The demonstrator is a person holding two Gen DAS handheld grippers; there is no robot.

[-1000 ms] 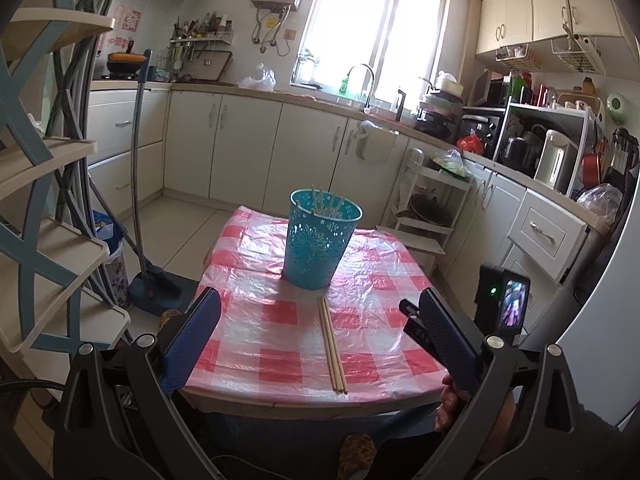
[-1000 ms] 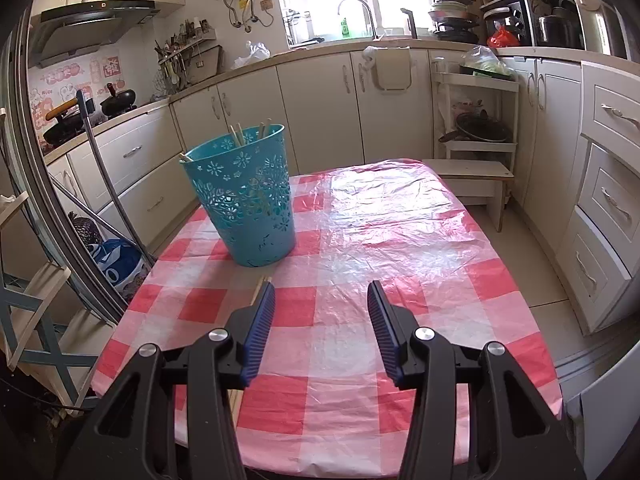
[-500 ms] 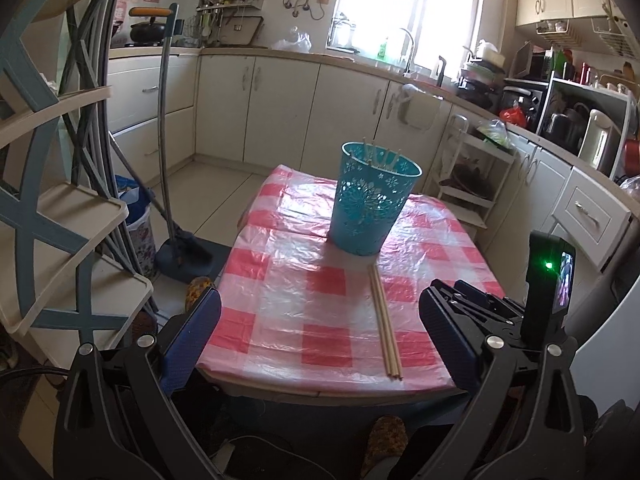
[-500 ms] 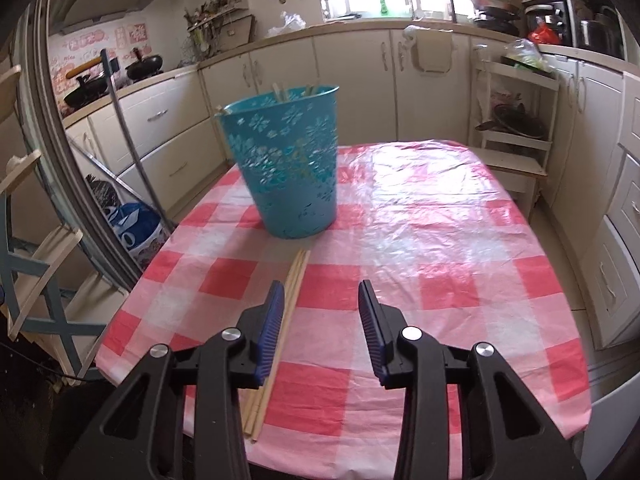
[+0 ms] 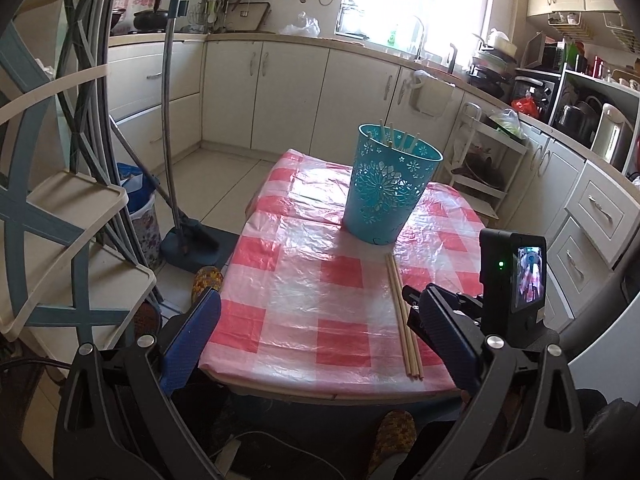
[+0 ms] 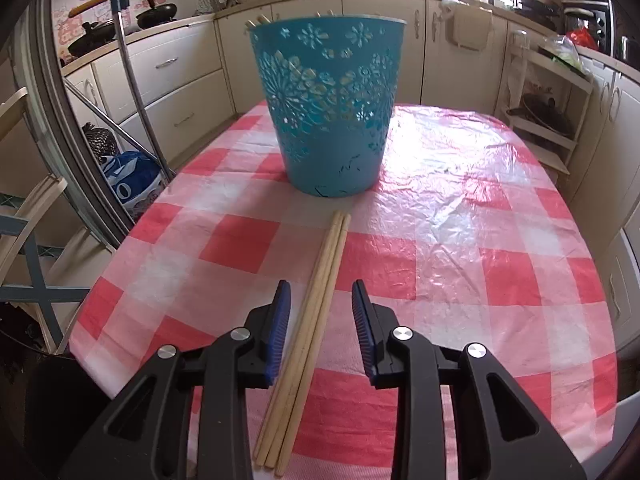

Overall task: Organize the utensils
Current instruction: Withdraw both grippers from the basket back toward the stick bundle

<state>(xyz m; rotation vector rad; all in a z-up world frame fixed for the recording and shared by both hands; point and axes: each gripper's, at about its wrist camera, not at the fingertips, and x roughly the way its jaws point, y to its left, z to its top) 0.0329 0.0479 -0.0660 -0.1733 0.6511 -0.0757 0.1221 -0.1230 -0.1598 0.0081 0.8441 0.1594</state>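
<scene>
**Closing on the loose chopsticks**

The right gripper (image 6: 321, 312) is closing, its pads not yet touching the chopsticks (image 6: 316, 308) lying between them, near the blue basket (image 6: 330, 108). Better to lower more and centre, so all sticks are caught together. The left gripper (image 5: 316, 340) waits wide apart.

So the basket (image 6: 328, 108) sits on the table (image 6: 480, 248) toward the far side, with a few chopsticks standing in it. A loose bundle of chopsticks (image 6: 312, 320) lies on the table right in front of the basket, running toward the near edge. Cabinets (image 5: 288, 92) run behind it all, broom (image 5: 172, 128) off to the left.
</scene>
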